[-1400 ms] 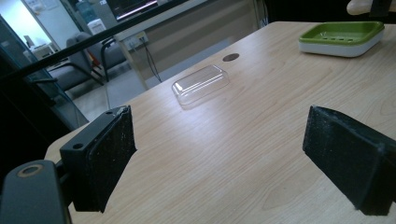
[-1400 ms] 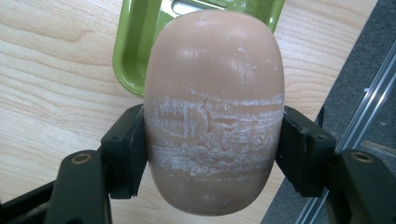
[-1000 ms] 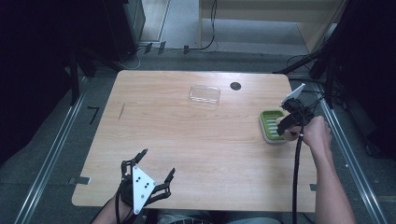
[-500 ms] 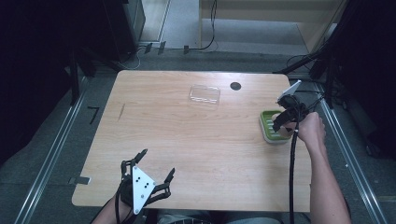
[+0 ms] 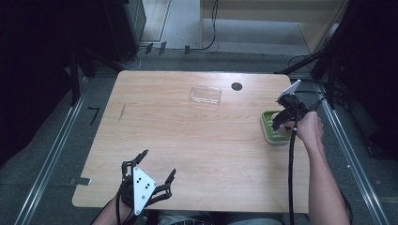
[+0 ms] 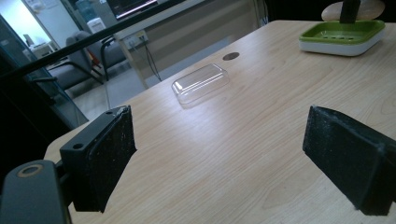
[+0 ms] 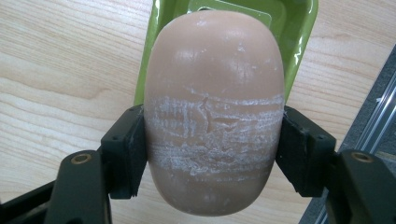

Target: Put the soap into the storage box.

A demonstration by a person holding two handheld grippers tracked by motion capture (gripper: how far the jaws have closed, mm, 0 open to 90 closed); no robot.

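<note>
Right tool (image 7: 212, 149) clamped on a tan soap bar (image 7: 212, 107) (scuffed white across its middle), held just above the green soap dish (image 5: 271, 127) at the tabletop's (image 5: 187, 136) right edge. Left tool (image 6: 219, 158) wide, nothing between, near front edge.

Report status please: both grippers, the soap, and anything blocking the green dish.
Right gripper shut on soap bar, above green soap dish. Left gripper open, idle at near table edge. Clear lid lies apart; nothing blocking the dish.

Probably a lab or office: office chairs (image 6: 88, 49), floor cables (image 5: 206, 44), railed wooden table (image 5: 187, 136).
</note>
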